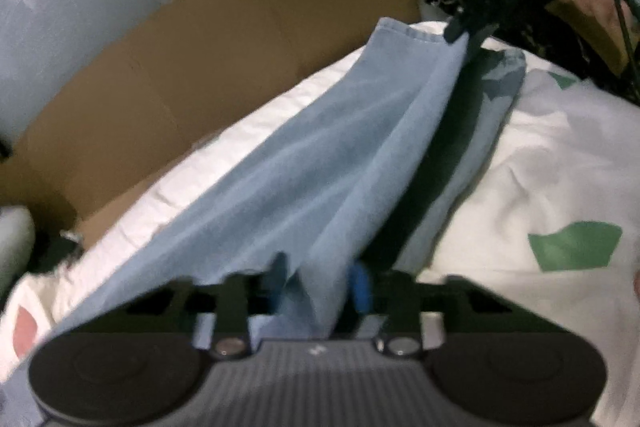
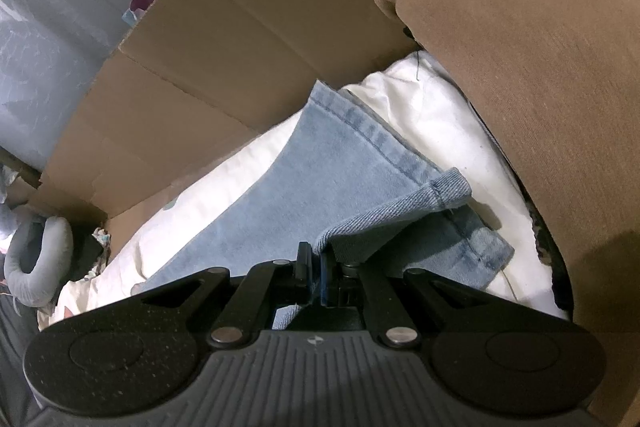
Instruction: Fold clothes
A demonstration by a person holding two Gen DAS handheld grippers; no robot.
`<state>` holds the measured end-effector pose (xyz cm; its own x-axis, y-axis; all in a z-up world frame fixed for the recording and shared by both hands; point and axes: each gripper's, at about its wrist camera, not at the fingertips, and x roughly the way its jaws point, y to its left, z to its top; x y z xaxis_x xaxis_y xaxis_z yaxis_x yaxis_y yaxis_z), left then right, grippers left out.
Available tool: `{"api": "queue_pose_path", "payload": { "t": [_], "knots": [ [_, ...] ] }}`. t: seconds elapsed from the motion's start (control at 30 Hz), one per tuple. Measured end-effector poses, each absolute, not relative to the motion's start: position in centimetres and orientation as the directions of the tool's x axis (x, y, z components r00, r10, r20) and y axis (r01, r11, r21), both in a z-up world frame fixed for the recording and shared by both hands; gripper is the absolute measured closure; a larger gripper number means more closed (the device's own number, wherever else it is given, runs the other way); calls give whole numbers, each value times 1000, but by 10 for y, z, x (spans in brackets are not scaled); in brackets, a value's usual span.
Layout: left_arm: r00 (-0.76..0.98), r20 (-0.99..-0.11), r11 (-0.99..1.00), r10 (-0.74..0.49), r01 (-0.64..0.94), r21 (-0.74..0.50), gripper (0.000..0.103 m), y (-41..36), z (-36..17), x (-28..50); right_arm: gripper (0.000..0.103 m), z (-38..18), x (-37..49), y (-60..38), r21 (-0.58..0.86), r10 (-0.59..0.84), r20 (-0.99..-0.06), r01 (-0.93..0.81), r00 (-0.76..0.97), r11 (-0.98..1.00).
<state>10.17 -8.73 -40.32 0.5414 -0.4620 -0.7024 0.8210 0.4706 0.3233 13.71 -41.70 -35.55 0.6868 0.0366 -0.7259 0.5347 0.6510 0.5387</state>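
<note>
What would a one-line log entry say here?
left gripper: jeans between jaws | right gripper: shut on jeans hem | bedding: underneath

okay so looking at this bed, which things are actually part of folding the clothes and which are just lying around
Part of the job:
- light blue jeans
- right gripper, shut on the hem
- left gripper, with the denim between its fingers
- white bedcover under the jeans

Lying about:
- cardboard box
- brown garment
- grey neck pillow

dim indoor light | left wrist view soft w/ motion blur | right wrist sharper | fisheye warp + black corners both
</note>
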Motion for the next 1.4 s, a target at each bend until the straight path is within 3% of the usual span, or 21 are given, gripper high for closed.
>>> {"api": "queue_pose_path", "payload": {
  "t": [0.1,0.2,0.23,0.27,0.33,0.53,0.83,0.97,1.17,1.4],
  "knots": [
    [516,-713,507,-475,823,258,89,-83,-397,109,98,-359,135,-415,541,45,-729,536,683,648],
    [488,-725,529,-486,825,201,92,-83,-392,118,96,-363,134,-412,555,73,-729,526,680,645],
    [478,-729,536,-490,824,181,92,-83,-390,122,89,-364,135,-410,566,89,-725,517,683,643],
    [466,-735,545,-493,824,156,93,-82,-389,126,76,-364,134,-408,581,106,-714,501,692,641],
    [431,-749,565,-504,820,91,93,-79,-385,134,64,-364,134,-402,600,138,-695,464,705,652],
    [326,-769,611,-550,784,-105,93,-68,-378,162,64,-363,138,-372,602,241,-671,325,701,729],
    [281,-767,602,-576,781,-166,93,-63,-377,174,63,-392,156,-310,623,412,-678,179,608,762],
    [265,-769,593,-582,785,-179,93,-62,-377,173,63,-398,157,-296,515,361,-742,136,564,846],
    [259,-769,604,-585,771,-199,93,-64,-378,178,62,-394,151,-283,438,349,-757,34,552,898],
    [244,-784,556,-571,817,-151,93,-73,-387,162,62,-399,150,-266,296,286,-825,-58,487,954]
  ]
}}
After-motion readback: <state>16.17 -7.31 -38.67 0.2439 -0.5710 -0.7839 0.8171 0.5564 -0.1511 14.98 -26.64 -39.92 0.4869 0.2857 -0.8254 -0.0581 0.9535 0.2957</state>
